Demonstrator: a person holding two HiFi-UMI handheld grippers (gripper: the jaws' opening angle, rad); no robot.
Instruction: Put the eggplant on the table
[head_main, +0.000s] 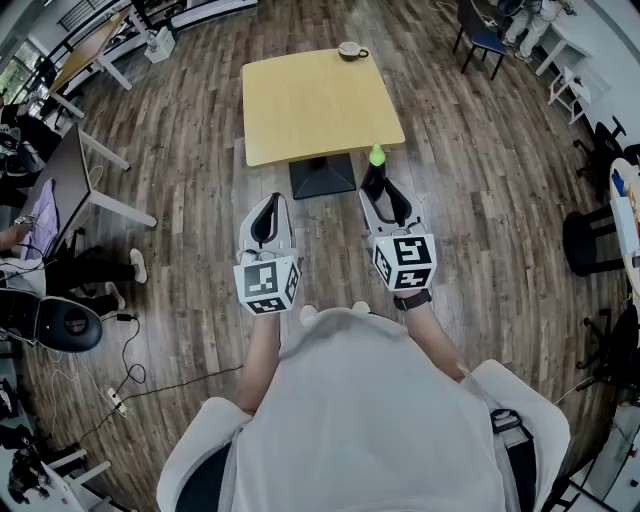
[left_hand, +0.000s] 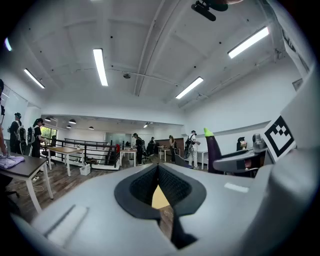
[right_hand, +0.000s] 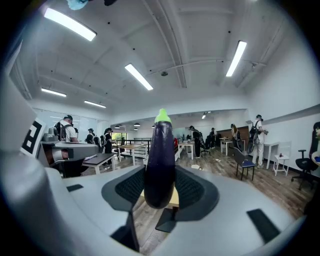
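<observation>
Two tools are out in front of the person in the head view, side by side over the wood floor (head_main: 180, 150). The left tool (head_main: 270, 203) has nothing in it. The right tool (head_main: 378, 188) has the eggplant (head_main: 375, 172) standing up in it, green cap on top. The eggplant is in the air just short of the near right corner of the yellow counter (head_main: 315, 100), not on the top. A cup (head_main: 351, 49) sits at the counter's far edge, well away from everything else.

In the left gripper view the left tool (left_hand: 159, 175) is pinched narrow. Its black pads meet and nothing is between them, with just a sliver of the yellow counter (left_hand: 159, 199) showing through below. Off to the right you can see the eggplant (left_hand: 213, 152) upright in the right tool (left_hand: 235, 162), about level with this one.

In the right gripper view the right tool (right_hand: 160, 187) is clamped on the eggplant (right_hand: 160, 157). The pads (right_hand: 192, 192) hug its lower half on both sides, and it stands pretty much straight up, purple body, green tip. A bit of counter (right_hand: 174, 200) peeks out under it. People (right_hand: 257, 137) and desks (right_hand: 100, 160) fill the room behind.
</observation>
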